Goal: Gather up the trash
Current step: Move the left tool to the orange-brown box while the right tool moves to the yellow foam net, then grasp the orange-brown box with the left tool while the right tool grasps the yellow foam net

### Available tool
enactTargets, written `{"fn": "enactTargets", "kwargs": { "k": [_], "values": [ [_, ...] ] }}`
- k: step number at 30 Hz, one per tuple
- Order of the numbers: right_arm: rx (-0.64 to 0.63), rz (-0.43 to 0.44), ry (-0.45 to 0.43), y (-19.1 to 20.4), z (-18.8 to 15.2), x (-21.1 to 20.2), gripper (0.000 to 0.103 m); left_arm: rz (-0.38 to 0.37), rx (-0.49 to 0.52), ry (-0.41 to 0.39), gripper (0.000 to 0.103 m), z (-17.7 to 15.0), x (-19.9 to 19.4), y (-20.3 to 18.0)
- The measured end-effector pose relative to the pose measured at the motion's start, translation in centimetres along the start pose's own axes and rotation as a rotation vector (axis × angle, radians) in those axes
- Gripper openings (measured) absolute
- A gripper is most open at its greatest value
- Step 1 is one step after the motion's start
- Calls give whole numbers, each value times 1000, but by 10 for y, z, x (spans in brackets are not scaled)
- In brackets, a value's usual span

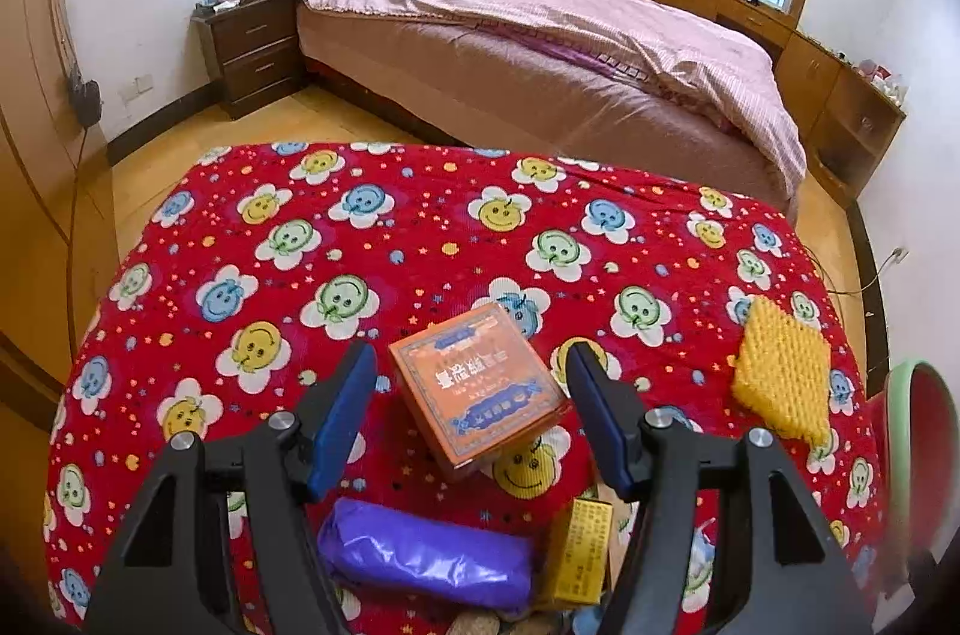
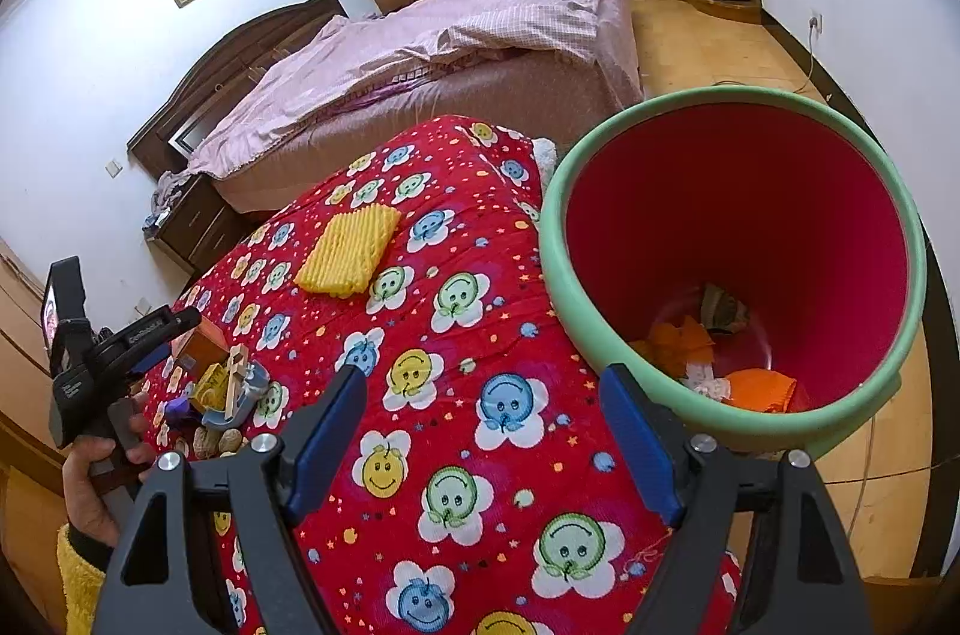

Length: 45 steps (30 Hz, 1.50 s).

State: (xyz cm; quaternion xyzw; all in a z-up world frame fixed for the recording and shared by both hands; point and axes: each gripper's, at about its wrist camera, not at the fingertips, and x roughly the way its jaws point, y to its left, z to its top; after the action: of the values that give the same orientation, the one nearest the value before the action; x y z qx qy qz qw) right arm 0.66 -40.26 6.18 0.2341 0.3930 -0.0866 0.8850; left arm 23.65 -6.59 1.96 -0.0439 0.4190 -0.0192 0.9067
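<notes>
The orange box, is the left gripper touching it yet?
Apart. The left wrist view shows the left gripper open, red cloth visible between each blue finger and the orange box.

Two wrist views over one red patterned table

Left looks close down toward the bed (image 1: pixel 540 53); right faces, seemingly tilted, across the bin (image 2: pixel 738 269); both share the yellow cloth (image 1: pixel 780 377) (image 2: pixel 348 251)

Orange box (image 1: pixel 477 389) lies flat; red bin (image 2: pixel 738 239) holds scraps.
</notes>
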Motion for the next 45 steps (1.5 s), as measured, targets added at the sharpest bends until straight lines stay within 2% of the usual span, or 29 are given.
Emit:
{"fn": "enactTargets", "kwargs": {
  "k": [8, 15, 16, 17, 28, 33, 34, 36, 38, 39, 40, 41, 42, 45],
  "values": [
    [-21, 5, 14, 9, 6, 11, 82, -36, -39, 45, 65, -6, 17, 6],
    [-56, 8, 17, 27, 17, 26, 82, -58, -27, 4, 61, -10, 11, 10],
    [-59, 10, 18, 29, 18, 29, 82, -61, -25, -4, 56, -11, 9, 11],
    [-63, 12, 21, 33, 21, 33, 82, -67, -22, -10, 46, -12, 8, 11],
    [-116, 28, 64, 74, 44, 91, 82, -100, -20, -53, 46, -20, 2, 18],
    [-123, -4, 75, 89, 51, 120, 80, -99, -13, -60, 46, -22, 2, 21],
    [-124, -15, 75, 91, 51, 124, 78, -100, -13, -61, 46, -22, 3, 21],
    [-128, -27, 88, 96, 50, 134, 62, -100, -12, -64, 46, -23, 2, 21],
    [-133, -40, 84, 100, 48, 140, 56, -96, -6, -66, 46, -23, 2, 21],
    [-142, -39, 76, 102, 47, 141, 48, -94, -4, -68, 46, -23, 2, 20],
    [-139, -18, 88, 103, 47, 143, 46, -93, -2, -69, 46, -23, 2, 20],
    [-134, -16, 83, 102, 47, 142, 40, -92, 0, -70, 46, -23, 1, 19],
    [-131, -11, 83, 101, 47, 142, 29, -93, 1, -71, 46, -24, 1, 19],
    [-104, 34, 100, 97, 46, 141, 17, -99, 0, -76, 46, -24, -1, 19]
  ]
}}
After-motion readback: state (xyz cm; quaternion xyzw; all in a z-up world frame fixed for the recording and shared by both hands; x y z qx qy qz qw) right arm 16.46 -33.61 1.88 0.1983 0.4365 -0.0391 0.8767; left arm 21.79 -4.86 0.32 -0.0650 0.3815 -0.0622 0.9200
